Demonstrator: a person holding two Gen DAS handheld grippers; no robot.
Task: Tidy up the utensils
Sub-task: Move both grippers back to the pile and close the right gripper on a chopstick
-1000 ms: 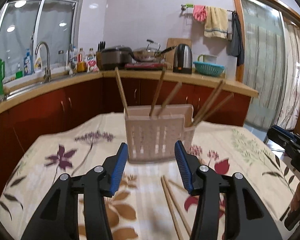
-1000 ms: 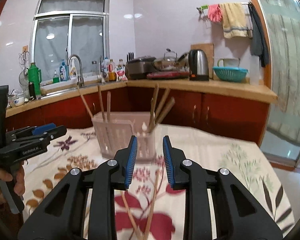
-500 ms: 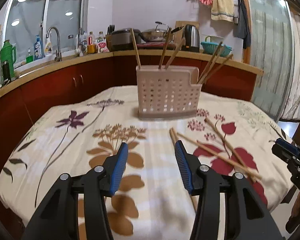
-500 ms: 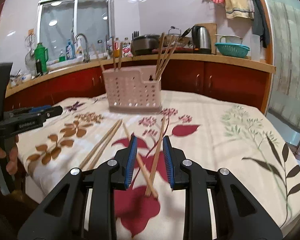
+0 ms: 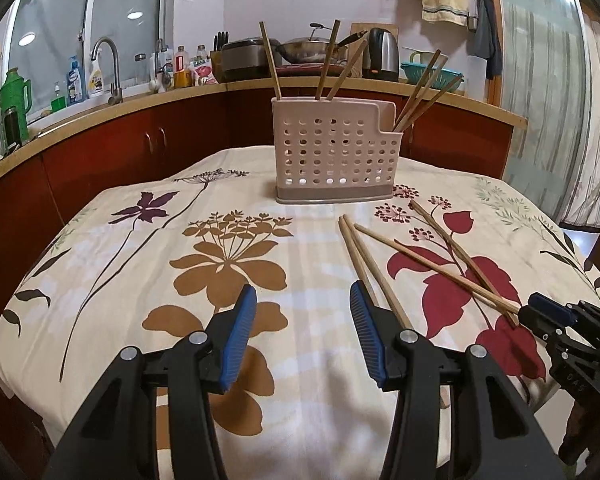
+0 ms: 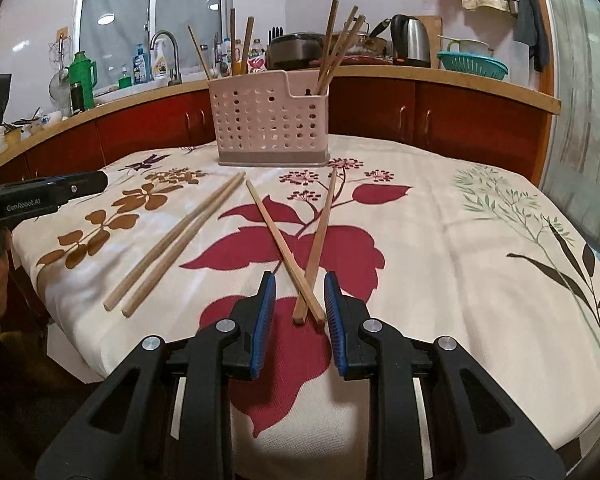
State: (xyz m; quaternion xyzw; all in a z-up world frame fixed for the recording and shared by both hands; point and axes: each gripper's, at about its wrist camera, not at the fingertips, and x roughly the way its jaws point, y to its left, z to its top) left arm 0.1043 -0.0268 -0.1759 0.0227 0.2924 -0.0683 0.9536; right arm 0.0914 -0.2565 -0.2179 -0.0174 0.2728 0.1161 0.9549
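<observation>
Two crossed chopsticks (image 6: pixel 305 256) are lying on the flowered cloth (image 6: pixel 460 240) of the bench, their near ends being framed, untouched, by the narrowly parted jaws of the right gripper (image 6: pixel 300 304). Two parallel chopsticks (image 6: pixel 176 244) are lying to the left. The perforated holder (image 6: pixel 270 120) is standing farther off. The left gripper (image 5: pixel 303 330) is being held about half open, gripping nothing.

Black left gripper (image 5: pixel 303 330) and right gripper (image 6: pixel 300 312), blue ribbed pads, silver screws
</observation>
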